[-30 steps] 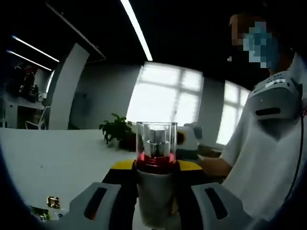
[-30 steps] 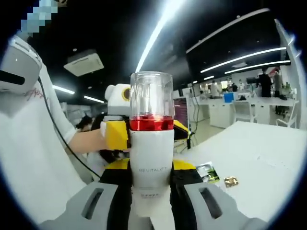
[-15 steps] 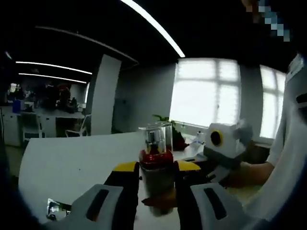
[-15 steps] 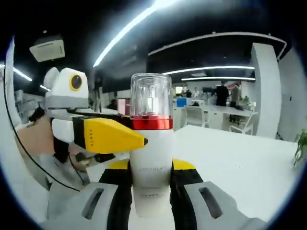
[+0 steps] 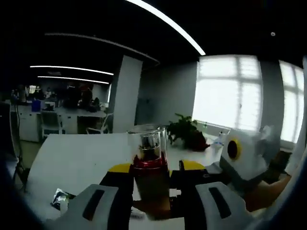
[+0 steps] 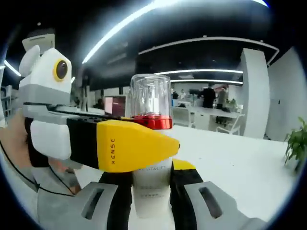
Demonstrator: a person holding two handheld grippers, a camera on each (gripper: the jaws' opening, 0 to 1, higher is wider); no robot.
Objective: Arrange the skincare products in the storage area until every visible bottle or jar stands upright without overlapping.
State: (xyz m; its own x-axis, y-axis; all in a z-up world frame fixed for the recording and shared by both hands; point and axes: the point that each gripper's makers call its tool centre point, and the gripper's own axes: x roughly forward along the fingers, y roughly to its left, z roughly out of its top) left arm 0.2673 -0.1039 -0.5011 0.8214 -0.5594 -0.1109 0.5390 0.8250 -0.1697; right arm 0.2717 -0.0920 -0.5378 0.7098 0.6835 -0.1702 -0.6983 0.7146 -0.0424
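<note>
Fingers of both grippers close on one pump bottle [image 6: 151, 158], held upright above the white worktop [image 6: 240, 167].
Right gripper [image 6: 151, 191] clamps its white body; the left gripper [image 5: 151, 191] grips it too, and its yellow finger [image 6: 129, 151] crosses the label, hiding part of the lettering. Clear domed cap [image 5: 147, 146], red collar, glossy plastic; the bottle's base is cut off. A small packet [image 5: 61, 199] on the worktop is too blurred to identify.

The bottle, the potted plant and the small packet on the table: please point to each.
bottle [image 6: 151, 98]: right gripper view, clear cap.
potted plant [image 5: 185, 132]: left gripper view, leaves.
small packet [image 5: 61, 198]: left gripper view, middle.
</note>
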